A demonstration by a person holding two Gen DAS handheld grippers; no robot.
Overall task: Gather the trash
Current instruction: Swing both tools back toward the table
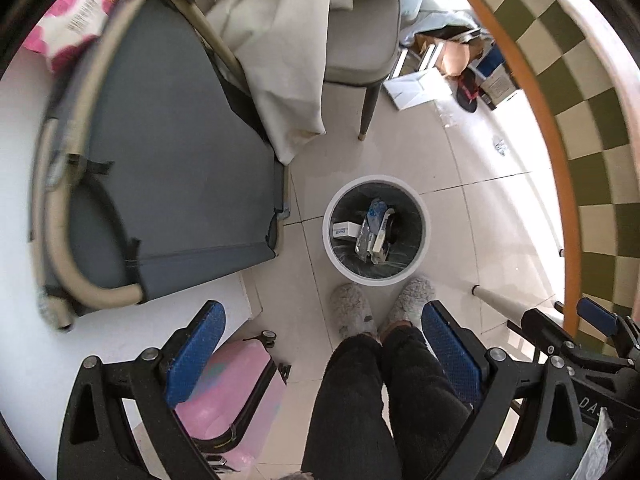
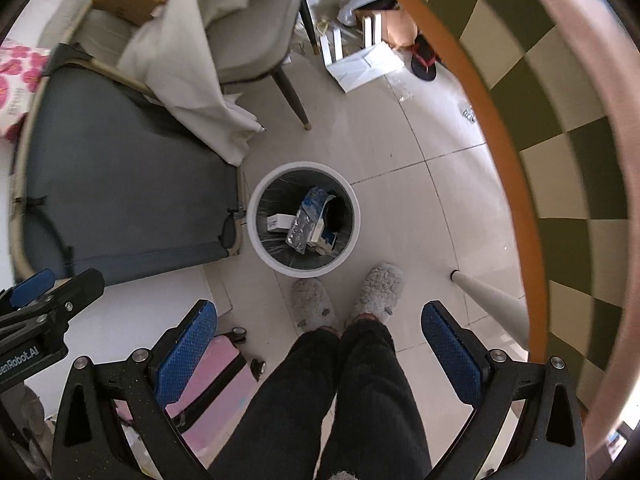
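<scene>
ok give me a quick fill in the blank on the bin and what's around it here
1. The white trash bin stands on the tiled ____.
2. Just in front of the bin are two fluffy grey ____, worn by the person.
3. The left gripper and the right gripper both have their blue-padded fingers spread ____, holding nothing.
4. The small white box lies ____ the bin, among other packaging.

Missing words: floor; slippers; open; inside
</scene>
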